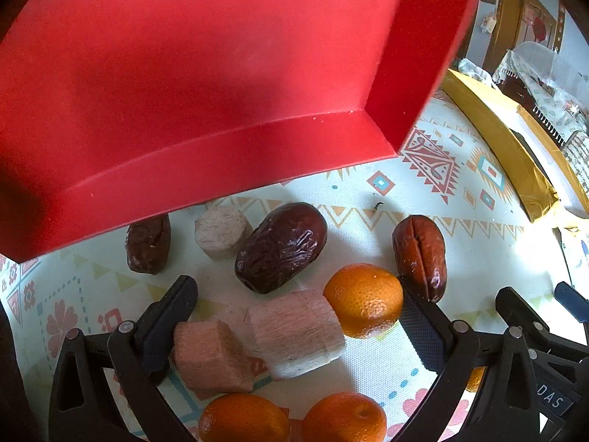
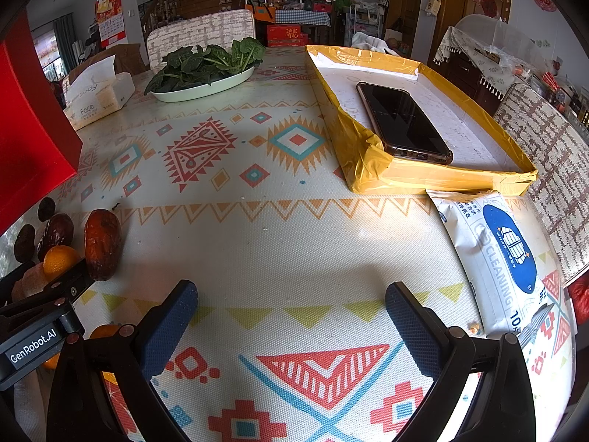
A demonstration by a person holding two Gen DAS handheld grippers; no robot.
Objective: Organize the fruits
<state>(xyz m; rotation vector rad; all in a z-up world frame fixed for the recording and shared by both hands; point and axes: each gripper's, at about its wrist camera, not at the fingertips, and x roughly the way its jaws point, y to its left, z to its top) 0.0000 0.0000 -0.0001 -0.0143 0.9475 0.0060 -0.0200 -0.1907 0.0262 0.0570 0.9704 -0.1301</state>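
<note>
Between the wide-spread jaws of the left gripper lie two pinkish cut pieces and an orange on the patterned tabletop; none is gripped. Beyond the jaws: a large dark date, a reddish date by the right finger, and a red box. Two more oranges sit nearest the camera. Right gripper: jaws wide, empty, over bare tabletop; ahead, a yellow tray holding a phone.
</note>
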